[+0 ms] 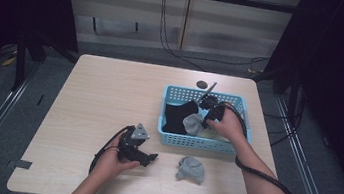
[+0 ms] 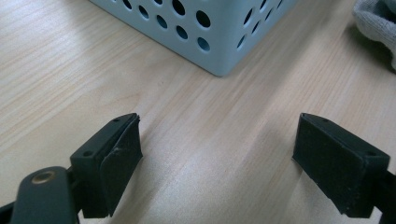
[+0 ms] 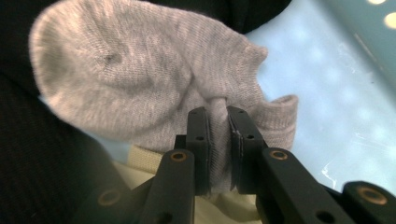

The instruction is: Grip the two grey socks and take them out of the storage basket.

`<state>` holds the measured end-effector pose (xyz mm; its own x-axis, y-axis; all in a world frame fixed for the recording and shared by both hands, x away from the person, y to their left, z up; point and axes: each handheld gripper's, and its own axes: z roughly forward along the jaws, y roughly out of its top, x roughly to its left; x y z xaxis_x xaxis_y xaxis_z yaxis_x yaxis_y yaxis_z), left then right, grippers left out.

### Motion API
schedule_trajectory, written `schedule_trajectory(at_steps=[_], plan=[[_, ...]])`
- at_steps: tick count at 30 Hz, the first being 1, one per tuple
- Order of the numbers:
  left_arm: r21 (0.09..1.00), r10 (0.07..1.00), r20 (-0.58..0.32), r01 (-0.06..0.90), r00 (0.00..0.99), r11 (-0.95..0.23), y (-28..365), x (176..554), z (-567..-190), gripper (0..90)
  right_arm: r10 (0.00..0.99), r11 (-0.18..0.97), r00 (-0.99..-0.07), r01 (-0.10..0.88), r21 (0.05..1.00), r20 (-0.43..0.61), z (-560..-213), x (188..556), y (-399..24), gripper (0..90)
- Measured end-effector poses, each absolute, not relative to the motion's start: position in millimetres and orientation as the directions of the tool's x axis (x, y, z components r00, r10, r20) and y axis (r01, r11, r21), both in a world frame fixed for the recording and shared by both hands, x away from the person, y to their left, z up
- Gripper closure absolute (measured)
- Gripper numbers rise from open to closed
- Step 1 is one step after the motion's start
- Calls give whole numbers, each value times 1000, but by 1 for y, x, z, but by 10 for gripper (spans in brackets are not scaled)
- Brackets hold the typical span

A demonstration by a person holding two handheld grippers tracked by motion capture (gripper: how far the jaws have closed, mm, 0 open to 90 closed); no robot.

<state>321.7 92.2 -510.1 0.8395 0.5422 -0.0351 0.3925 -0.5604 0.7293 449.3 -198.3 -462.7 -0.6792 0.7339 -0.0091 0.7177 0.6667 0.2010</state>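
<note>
A light blue perforated basket stands on the right half of the table, holding dark cloth and a grey sock. My right gripper reaches into the basket and is shut on a fold of that grey sock, the pads pinching the knit. In the high view the right gripper sits over the basket's middle. A second grey sock lies on the table in front of the basket. My left gripper rests low on the table, open, jaws wide apart over bare wood, aimed at the basket's corner.
The wooden table has free surface on its left and far sides. A small dark round spot sits behind the basket. Cream cloth lies under the grey sock in the basket. The loose sock's edge shows in the left gripper view.
</note>
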Motion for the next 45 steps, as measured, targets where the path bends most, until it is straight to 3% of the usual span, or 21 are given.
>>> schedule_trajectory(at_steps=[25,45], plan=[[731,541,-33,389,841,-560,92,322,-510,145,704,679,-708,695,238,62,-395,442,-214,847],[729,541,-32,390,840,-562,92,322,-510,145,659,721,-751,647,249,41,-344,425,-212,849]])
